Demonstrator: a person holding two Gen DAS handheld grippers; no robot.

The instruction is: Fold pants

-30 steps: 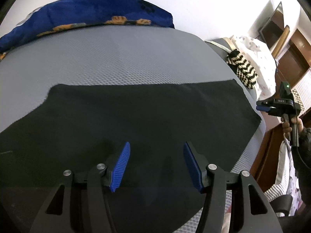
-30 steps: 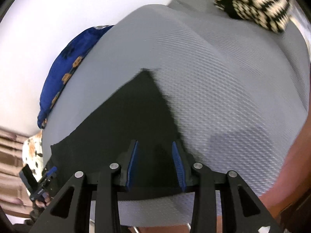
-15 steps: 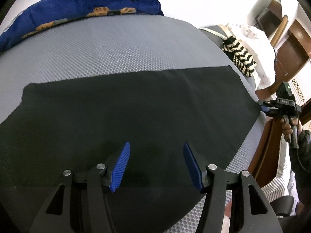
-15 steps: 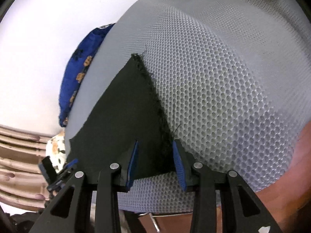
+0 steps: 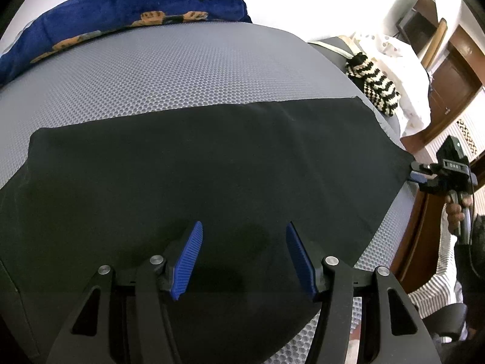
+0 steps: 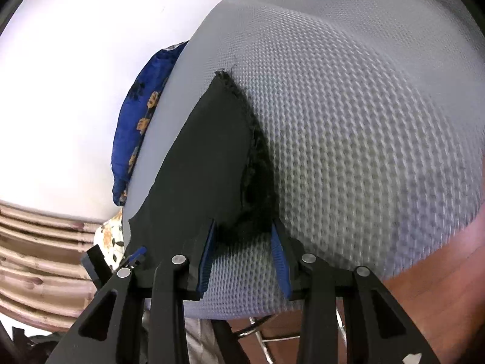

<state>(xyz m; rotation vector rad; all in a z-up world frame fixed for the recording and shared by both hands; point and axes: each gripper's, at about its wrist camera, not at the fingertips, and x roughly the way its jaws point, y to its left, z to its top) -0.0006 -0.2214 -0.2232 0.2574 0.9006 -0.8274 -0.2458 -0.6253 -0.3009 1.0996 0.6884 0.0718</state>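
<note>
Black pants (image 5: 212, 166) lie flat across a grey mesh mattress (image 5: 182, 69). My left gripper (image 5: 244, 226) hovers open just above the cloth near its front edge, with nothing between its blue pads. At the pants' right end, a hand (image 5: 454, 209) holds my right gripper (image 5: 419, 173) against the corner. In the right wrist view the pants (image 6: 206, 157) taper away from me, and their frayed hem corner lies between the fingertips of my right gripper (image 6: 242, 224). That gripper is open, low over the mattress (image 6: 348, 121), and its pads do not press on the cloth.
A blue paw-print pillow (image 5: 121, 9) lies along the mattress's far edge. A black-and-cream striped knit (image 5: 372, 85) and white bedding (image 5: 400, 69) sit at the far right. A brown wooden bed frame (image 6: 439, 273) borders the mattress's near right side. My left gripper (image 6: 136, 254) shows at the pants' other end.
My right gripper has dropped and closed in on the pants' hem corner, which now sits between its fingertips. My left gripper moved slightly forward over the cloth, then held still.
</note>
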